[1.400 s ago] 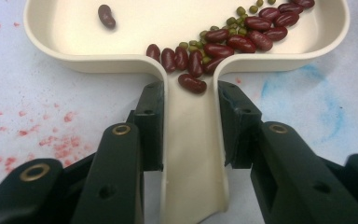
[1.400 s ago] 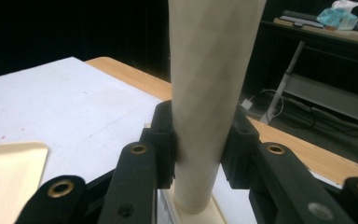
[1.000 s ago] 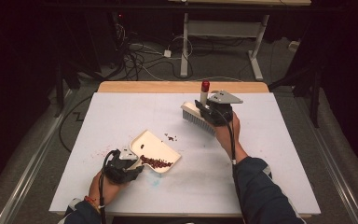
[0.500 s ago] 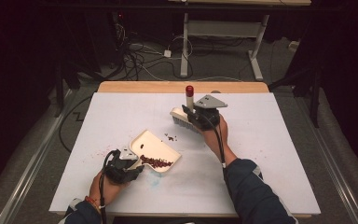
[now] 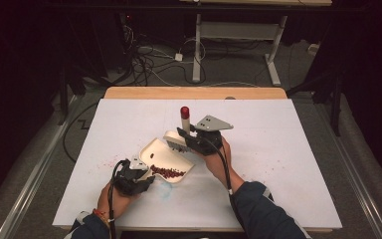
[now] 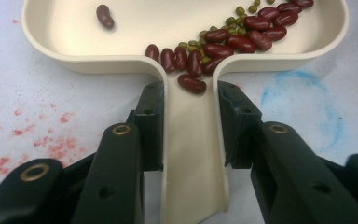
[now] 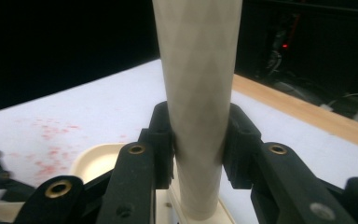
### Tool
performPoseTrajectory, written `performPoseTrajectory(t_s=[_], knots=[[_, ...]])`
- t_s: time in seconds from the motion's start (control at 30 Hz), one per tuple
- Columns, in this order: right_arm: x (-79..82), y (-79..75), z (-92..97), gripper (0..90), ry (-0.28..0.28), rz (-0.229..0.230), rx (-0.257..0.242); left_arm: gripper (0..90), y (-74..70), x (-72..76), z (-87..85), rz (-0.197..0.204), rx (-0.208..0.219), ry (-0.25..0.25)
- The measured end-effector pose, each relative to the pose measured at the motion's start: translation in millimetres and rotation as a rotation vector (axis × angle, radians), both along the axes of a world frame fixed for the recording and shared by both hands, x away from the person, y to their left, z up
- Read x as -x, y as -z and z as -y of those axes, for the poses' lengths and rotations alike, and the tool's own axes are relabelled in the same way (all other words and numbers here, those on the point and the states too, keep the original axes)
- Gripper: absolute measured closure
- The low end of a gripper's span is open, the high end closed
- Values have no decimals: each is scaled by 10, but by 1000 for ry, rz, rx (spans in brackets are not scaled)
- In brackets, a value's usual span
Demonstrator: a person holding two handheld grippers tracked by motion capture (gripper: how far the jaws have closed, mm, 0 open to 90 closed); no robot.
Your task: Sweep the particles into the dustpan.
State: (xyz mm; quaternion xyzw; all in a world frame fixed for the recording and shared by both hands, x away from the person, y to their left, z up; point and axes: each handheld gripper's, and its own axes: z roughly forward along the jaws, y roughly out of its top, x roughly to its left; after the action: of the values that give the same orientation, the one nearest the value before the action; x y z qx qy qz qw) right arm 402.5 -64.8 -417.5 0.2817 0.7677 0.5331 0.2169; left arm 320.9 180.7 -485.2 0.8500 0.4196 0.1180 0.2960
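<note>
A cream dustpan (image 5: 160,151) lies on the white table, its handle (image 6: 193,154) clamped between the jaws of my left gripper (image 5: 145,175) (image 6: 191,95). Red kidney beans (image 6: 223,39) and small green beans (image 6: 235,21) are heaped along the pan's near wall, and one bean (image 6: 105,15) lies apart. My right gripper (image 5: 188,135) (image 7: 198,123) is shut on the cream handle (image 7: 198,84) of a hand brush, which stands upright with a red tip (image 5: 184,111). The brush head (image 5: 175,140) hovers at the pan's far rim (image 7: 95,161).
Red stains (image 5: 110,160) speckle the table left of the pan, with a blue ring mark (image 6: 303,107) near its right side. A wooden strip (image 5: 194,93) edges the table's far side. Cables and a desk frame (image 5: 234,30) are on the floor beyond.
My right gripper has carried the brush left and nearer, from the table's far middle to the dustpan's far rim. The left gripper and dustpan have stayed put.
</note>
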Motion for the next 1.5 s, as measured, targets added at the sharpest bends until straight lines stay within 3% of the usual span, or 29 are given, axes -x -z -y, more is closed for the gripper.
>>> performPoseTrajectory(t_s=[0.03,0.23,0.4,0.6,0.77,0.97,1.0,1.07,1.17,1.23,1.33,1.4,1.43,1.47,1.5], knots=[[69,3,-68,692,-7,17,28,635,-1,7,-5,-1,-7,3],[204,-11,-170,698,-45,15,17,635,3,13,-1,2,-3,-3],[385,-47,-290,703,-85,19,41,634,-2,16,3,1,-8,-3],[435,-111,-244,704,-97,43,43,634,-4,11,3,1,-5,-2],[380,-265,-73,704,-55,73,19,634,-5,6,-10,-1,-5,2],[310,-281,51,704,14,121,59,635,-10,16,-14,0,-11,3],[260,-257,99,704,46,127,72,634,-12,18,-15,-1,-14,4],[244,-246,113,704,56,136,76,635,-14,20,-17,-1,-15,4],[176,-144,161,704,114,172,126,634,-18,17,-28,-7,-12,7],[113,-69,195,703,145,153,130,635,-18,16,-38,-12,-9,8],[61,-13,223,703,156,130,110,635,-12,22,-36,-12,-7,7],[64,10,201,704,170,143,98,634,-10,24,-34,-13,-4,4],[102,37,124,704,164,167,100,635,-12,25,-35,-14,-5,5],[102,37,124,704,164,167,100,635,-15,26,-37,-15,-6,7],[167,92,-14,701,131,166,91,634,-13,30,-34,-13,-6,4]])
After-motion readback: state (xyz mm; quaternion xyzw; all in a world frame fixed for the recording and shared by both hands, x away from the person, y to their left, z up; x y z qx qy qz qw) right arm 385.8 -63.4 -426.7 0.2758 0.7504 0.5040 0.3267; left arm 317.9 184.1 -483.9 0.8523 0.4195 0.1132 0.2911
